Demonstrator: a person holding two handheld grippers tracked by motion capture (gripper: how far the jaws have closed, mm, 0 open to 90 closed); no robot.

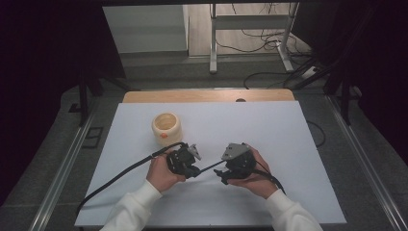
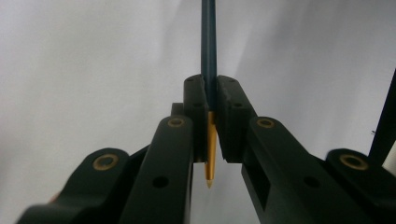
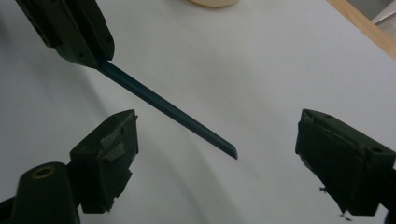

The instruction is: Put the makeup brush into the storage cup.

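A lab or recording studio set up for filming, not a home. A white-topped table (image 1: 269, 125) with a bare wooden strip (image 1: 207, 96) along its far edge stands on grey carpet (image 1: 332, 159). Dark curtains (image 1: 43, 72) hang on both sides of the table. Metal floor rails (image 1: 65, 168) run along the table's left and right. Beyond the table's far edge, loose black cables (image 1: 262, 41) lie around a metal stand (image 1: 214, 43).
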